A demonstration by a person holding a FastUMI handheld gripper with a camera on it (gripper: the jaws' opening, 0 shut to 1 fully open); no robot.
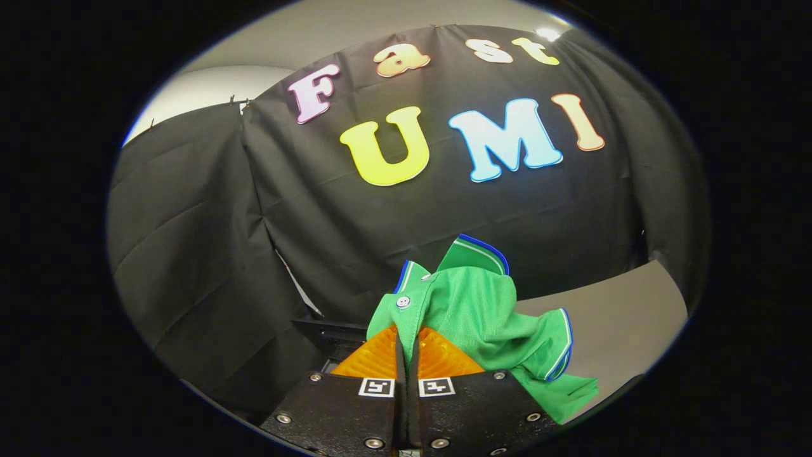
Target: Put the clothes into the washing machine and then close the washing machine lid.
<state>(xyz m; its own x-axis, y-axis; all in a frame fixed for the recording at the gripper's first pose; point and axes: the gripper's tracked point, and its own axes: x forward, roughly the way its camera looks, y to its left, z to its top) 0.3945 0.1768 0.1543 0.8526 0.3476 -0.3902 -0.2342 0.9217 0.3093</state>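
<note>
Green cloth is bunched up right at the tips of the gripper [406,346]: it is a small green shirt [479,311] with a blue and white trim on its collar and sleeve. The two fingers [374,362] are squeezed close together, with only a thin gap between them, and a fold of the shirt is pinched in that gap. So the gripper is clamped on the shirt. The shirt stands up above the fingers, with its collar at the top and a little white button [403,302] on the front. One sleeve hangs down on the right of the fingers. Behind the shirt is the black cloth wall [209,254] of the booth. To the right, beyond the shirt, there is a flat grey surface [609,324]. I cannot tell what it belongs to.
</note>
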